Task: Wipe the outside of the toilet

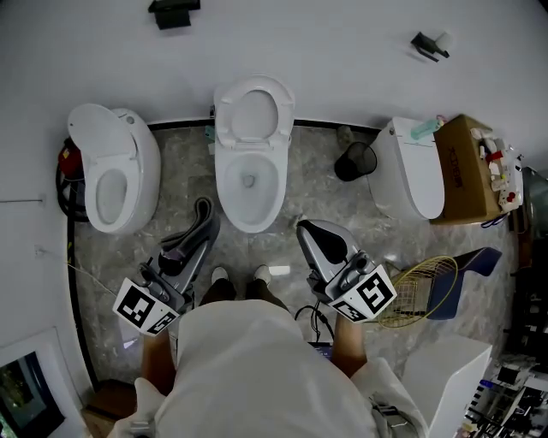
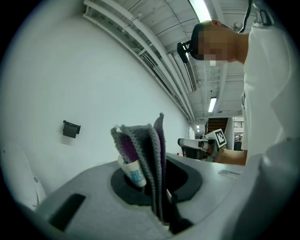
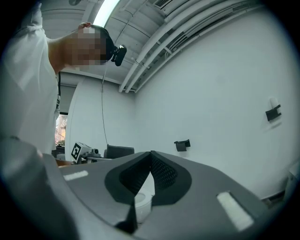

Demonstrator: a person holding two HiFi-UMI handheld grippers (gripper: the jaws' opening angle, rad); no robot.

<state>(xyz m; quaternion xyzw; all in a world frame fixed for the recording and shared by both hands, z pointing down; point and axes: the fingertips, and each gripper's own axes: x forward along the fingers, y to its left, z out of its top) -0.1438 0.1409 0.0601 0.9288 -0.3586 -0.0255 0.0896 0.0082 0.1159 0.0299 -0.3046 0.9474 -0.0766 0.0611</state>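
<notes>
The middle white toilet [image 1: 248, 167] stands against the wall with its lid up. To either side of it are a left toilet [image 1: 111, 171] and a right toilet [image 1: 411, 175]. My left gripper [image 1: 204, 212] is held level in front of the middle bowl. It is shut on a folded grey cloth [image 2: 147, 150] that sticks up between its jaws. A white tag [image 2: 133, 172] hangs from the cloth. My right gripper [image 1: 306, 229] is level to the right of the bowl, shut and holding nothing; in the right gripper view its tips [image 3: 151, 157] meet. Each gripper view shows the other gripper.
A black waste bin [image 1: 355, 160] sits between the middle and right toilets. A cardboard box [image 1: 467, 167] of supplies rests by the right toilet. A wire basket [image 1: 424, 287] lies on the floor at right. Two black holders [image 1: 174, 13] [image 1: 428, 44] hang on the wall. My feet [image 1: 221, 275] stand close to the bowl.
</notes>
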